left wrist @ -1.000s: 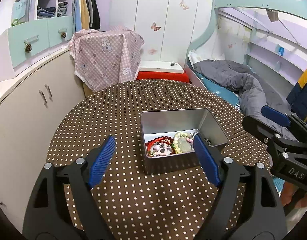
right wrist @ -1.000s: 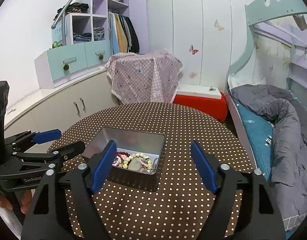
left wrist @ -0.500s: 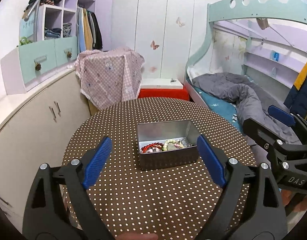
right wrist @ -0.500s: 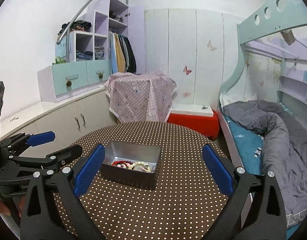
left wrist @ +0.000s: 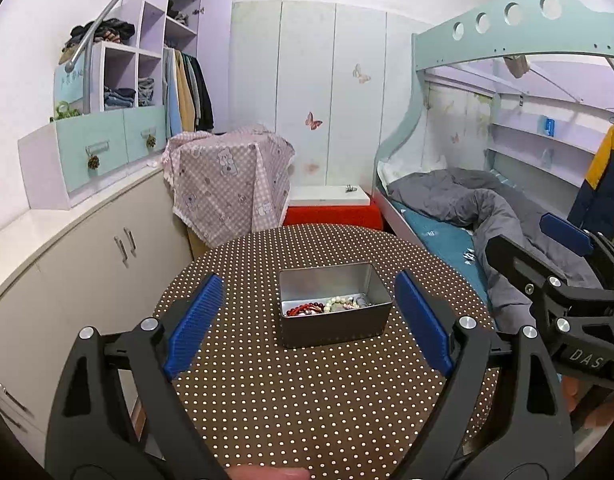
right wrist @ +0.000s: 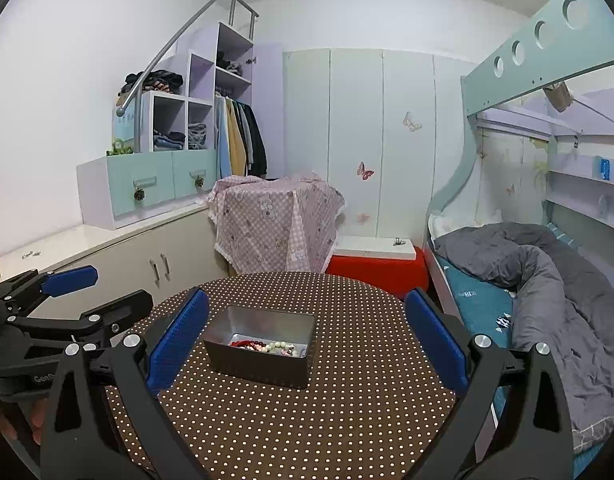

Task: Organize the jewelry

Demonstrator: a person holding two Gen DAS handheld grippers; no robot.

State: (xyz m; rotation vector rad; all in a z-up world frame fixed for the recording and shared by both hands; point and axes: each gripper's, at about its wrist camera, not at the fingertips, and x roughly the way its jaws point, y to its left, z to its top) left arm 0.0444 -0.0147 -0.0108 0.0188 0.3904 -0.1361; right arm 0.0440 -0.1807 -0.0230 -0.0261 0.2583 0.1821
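- The metal tin [left wrist: 333,307] sits open near the middle of the round polka-dot table [left wrist: 307,400].
- Inside the tin, at its near end, lies the jewelry [left wrist: 327,305]: red beads and a pale bead bracelet.
- The left gripper [left wrist: 307,320] hovers above the table's near side of the tin, jaws spread wide, holding nothing.
- The right gripper [right wrist: 307,340] hangs to the tin's right, jaws also wide apart and empty.
- A grey quilt [right wrist: 547,280] lies on the bed beyond the table.

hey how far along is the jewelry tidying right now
Done: the bead bracelets lie together inside the open metal tin on the dotted table. In hand: nothing; the left tool and right tool are both open and empty. Left: no loose jewelry or lid is visible.
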